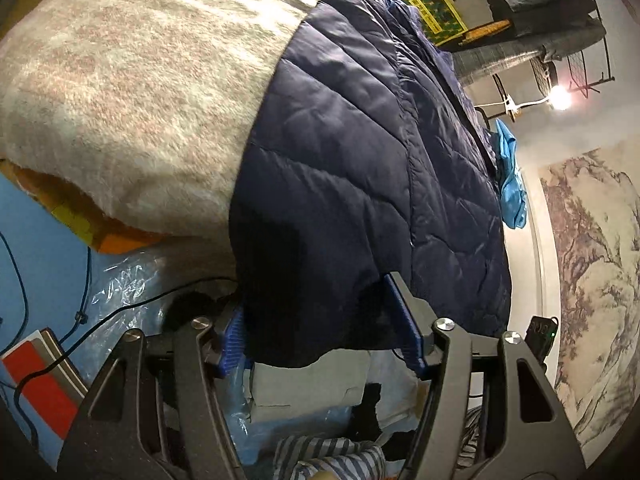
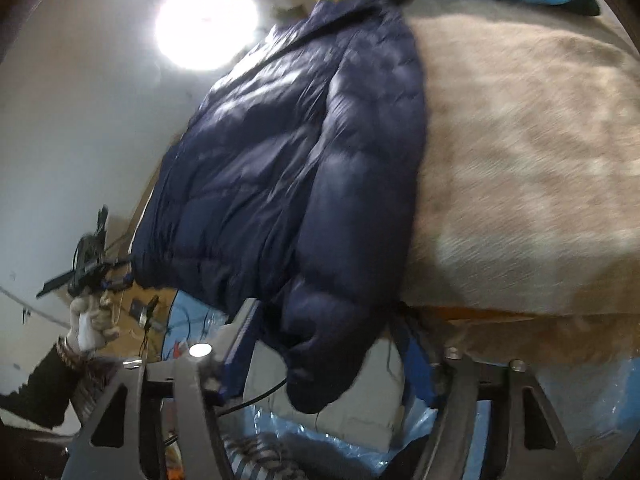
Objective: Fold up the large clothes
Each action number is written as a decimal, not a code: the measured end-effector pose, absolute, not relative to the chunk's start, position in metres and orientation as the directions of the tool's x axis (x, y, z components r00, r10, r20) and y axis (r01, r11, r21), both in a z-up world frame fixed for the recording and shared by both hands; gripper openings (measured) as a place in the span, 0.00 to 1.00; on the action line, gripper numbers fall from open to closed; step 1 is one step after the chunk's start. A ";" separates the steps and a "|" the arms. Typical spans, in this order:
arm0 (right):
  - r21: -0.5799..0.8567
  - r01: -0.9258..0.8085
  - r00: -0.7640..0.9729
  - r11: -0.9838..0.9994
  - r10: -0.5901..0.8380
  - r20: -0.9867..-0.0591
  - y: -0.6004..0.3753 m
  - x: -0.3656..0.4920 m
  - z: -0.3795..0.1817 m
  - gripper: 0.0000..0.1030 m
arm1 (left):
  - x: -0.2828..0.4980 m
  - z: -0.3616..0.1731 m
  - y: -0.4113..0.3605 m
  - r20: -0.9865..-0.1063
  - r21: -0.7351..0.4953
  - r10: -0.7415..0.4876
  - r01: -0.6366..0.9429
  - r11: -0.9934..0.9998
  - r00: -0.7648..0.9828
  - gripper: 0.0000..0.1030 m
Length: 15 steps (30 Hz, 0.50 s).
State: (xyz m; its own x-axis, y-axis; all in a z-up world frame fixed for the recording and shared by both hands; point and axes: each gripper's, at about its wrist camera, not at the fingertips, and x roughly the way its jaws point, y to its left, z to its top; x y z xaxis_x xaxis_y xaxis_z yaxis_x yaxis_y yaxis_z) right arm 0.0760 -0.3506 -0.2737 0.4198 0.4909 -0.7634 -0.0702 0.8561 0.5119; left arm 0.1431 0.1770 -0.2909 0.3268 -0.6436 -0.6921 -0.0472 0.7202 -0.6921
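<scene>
A navy quilted puffer jacket [image 1: 360, 140] lies spread on a fuzzy beige blanket [image 1: 120, 100], its hem hanging over the near edge. My left gripper [image 1: 316, 296] stands at the hem corner, and the cloth fills the gap between its blue pads [image 1: 234, 336], which press on it. In the right wrist view the jacket [image 2: 260, 180] is blurred. Its sleeve cuff [image 2: 320, 360] hangs between the fingers of my right gripper [image 2: 326, 308], with gaps to both pads. Far left there, a gloved hand [image 2: 90, 320] holds the left gripper [image 2: 116, 276] at the hem's other corner.
Blue plastic sheeting [image 1: 132, 280], black cables [image 1: 120, 308] and a red book [image 1: 36, 376] lie below the blanket's edge. A rack of folded clothes [image 1: 540, 8] and a light-blue garment [image 1: 510, 176] are beyond the jacket. A bright lamp [image 2: 206, 20] glares.
</scene>
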 end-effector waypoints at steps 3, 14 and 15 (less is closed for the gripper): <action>0.546 -0.095 0.383 0.832 0.537 -0.752 -0.341 0.079 -0.278 0.31 | 0.141 -0.287 0.179 -0.682 -0.702 -0.650 -0.048 0.711 0.335 0.29; 0.609 -0.115 0.463 0.785 0.585 -0.666 -0.353 0.072 -0.251 0.06 | 0.125 -0.246 0.184 -0.625 -0.708 -0.649 0.037 0.706 0.434 0.07; 0.610 -0.114 0.468 0.784 0.584 -0.663 -0.353 0.071 -0.250 0.06 | 0.126 -0.243 0.182 -0.621 -0.708 -0.648 0.038 0.705 0.441 0.06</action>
State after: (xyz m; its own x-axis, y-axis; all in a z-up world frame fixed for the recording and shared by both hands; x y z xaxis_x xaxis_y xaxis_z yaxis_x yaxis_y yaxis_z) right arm 0.0713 -0.3532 -0.2499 0.4685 0.5841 -0.6629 -0.1144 0.7841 0.6100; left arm 0.1256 0.1825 -0.2427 0.4409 -0.6478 -0.6213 0.0385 0.7052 -0.7079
